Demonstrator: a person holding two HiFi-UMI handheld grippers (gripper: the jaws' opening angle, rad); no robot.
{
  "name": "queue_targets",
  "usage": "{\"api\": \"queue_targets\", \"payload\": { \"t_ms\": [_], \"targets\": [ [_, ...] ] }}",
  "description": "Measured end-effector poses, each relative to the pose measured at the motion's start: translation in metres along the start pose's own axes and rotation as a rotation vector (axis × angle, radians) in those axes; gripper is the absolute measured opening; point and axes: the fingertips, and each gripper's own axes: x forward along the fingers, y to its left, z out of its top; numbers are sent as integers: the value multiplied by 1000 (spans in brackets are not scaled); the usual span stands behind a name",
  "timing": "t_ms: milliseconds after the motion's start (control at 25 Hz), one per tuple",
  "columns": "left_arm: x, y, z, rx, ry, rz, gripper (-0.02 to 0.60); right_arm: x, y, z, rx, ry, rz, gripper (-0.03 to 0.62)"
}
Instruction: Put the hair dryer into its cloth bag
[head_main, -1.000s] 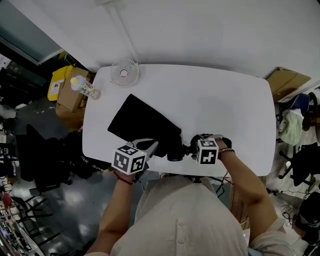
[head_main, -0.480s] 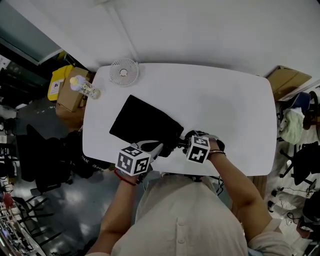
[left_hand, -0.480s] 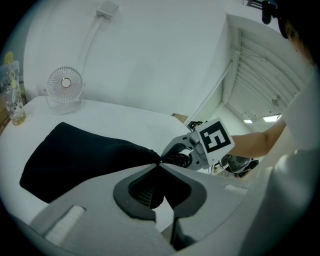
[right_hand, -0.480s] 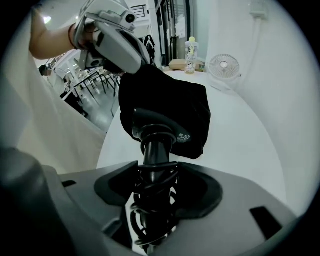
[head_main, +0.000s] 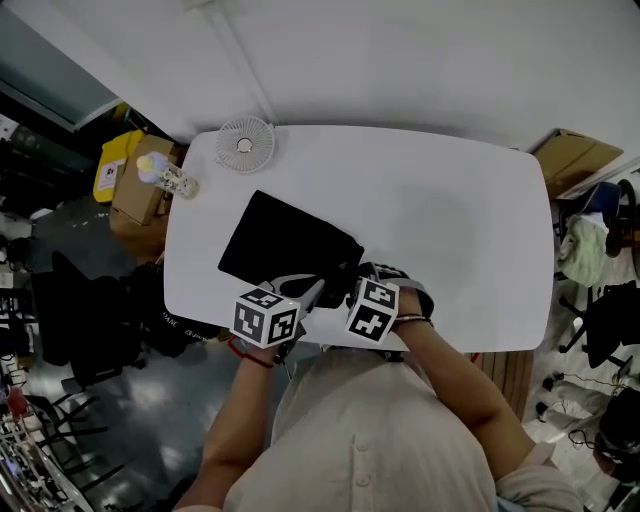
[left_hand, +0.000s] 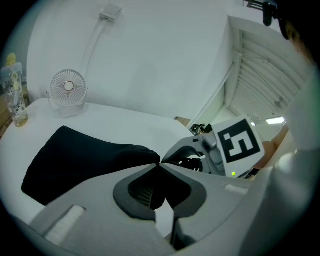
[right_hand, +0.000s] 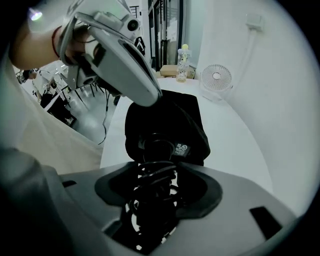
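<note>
The black cloth bag (head_main: 285, 240) lies flat on the white table (head_main: 450, 220), its mouth toward the near edge. My left gripper (left_hand: 160, 164) is shut on the upper rim of the bag's mouth and holds it lifted. My right gripper (right_hand: 157, 175) is shut on the black hair dryer (right_hand: 156, 147), with its coiled cord between the jaws. The dryer's front end sits inside the bag's mouth (right_hand: 170, 110). In the head view both marker cubes hang side by side at the table's near edge, and the dryer is mostly hidden beneath them.
A small white desk fan (head_main: 245, 143) stands at the table's far left corner. A bottle (head_main: 168, 177) and cardboard boxes (head_main: 135, 190) sit off the left edge. Another box (head_main: 575, 160) is at the far right. The person's body is close against the near edge.
My right gripper has moved left toward the bag's mouth with the hair dryer and has rolled. The left gripper and the bag have stayed in place.
</note>
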Motion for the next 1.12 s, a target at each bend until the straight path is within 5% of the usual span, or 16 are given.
{"api": "queue_targets", "payload": {
  "t_ms": [480, 1120],
  "targets": [
    [2, 1, 6, -18, -12, -22, 21, 3, -5, 20, 18, -221, -6, 239],
    [-5, -17, 11, -56, -36, -121, 21, 13, -17, 37, 21, -299, 4, 238]
  ]
}}
